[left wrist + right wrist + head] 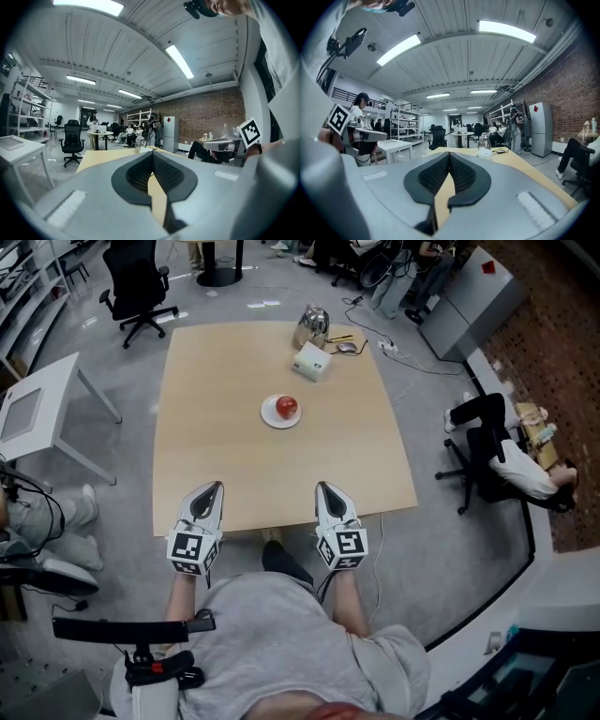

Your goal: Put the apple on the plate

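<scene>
I'm seeing the apple [287, 407] sitting on the plate [268, 416] mid-table, straight ahead; my right gripper [322, 487] is nearer than the left gripper [216, 487] (both pressed together, empty).

We see no words or numbers that we can read. The only signs are black-and-white square markers [187, 547] on the cubes of the left hand-held gripper [214, 487] and the right hand-held gripper [323, 487]. A small red mark [487, 266] sits on a grey cabinet [464, 301], too small for us to read.
</scene>
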`<state>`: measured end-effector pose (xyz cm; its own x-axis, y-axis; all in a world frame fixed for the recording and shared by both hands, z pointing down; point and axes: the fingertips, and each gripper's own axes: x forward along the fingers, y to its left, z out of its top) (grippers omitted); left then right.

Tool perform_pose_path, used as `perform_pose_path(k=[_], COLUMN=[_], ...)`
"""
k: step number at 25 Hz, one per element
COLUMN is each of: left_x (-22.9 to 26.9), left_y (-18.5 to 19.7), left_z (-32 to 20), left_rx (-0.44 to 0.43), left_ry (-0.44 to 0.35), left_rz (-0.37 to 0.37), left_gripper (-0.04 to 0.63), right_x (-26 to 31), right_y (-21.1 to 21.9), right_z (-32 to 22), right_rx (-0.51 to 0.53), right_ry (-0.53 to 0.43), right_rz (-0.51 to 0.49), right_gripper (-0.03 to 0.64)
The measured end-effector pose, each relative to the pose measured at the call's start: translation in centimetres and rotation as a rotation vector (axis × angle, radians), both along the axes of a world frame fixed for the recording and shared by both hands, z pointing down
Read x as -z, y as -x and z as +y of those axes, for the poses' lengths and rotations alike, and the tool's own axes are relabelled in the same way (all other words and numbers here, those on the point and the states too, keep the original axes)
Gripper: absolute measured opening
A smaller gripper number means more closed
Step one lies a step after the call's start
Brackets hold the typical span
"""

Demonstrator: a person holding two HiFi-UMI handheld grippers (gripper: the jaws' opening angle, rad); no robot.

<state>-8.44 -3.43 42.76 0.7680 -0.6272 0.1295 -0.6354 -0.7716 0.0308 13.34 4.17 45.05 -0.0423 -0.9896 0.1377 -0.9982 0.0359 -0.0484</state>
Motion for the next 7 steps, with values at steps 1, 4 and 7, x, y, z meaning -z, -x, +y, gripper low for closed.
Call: perform_pose_path(k=[1, 4, 7], left_x=[0.07, 0.16, 0.08], left_y=[-0.01, -0.10, -0.22], left_z=[0.00, 0.00, -0.11], left_rx=[0.000, 0.002, 0.002], left_ry=[0.000, 0.000, -0.001], left_rz=[0.000, 0.000, -0.001], left_gripper=[0.020, 0.020, 0.020], right_x=[0.07, 0.13, 0.03], right_y=[-0.01, -0.05, -0.13], right_z=[-0.02, -0.07, -0.21], right_rx=[0.001, 0.005, 0.009], right_ry=[0.000, -0.001, -0.002], right_rz=[0.000, -0.001, -0.002], right_gripper=[0.006, 0.006, 0.006])
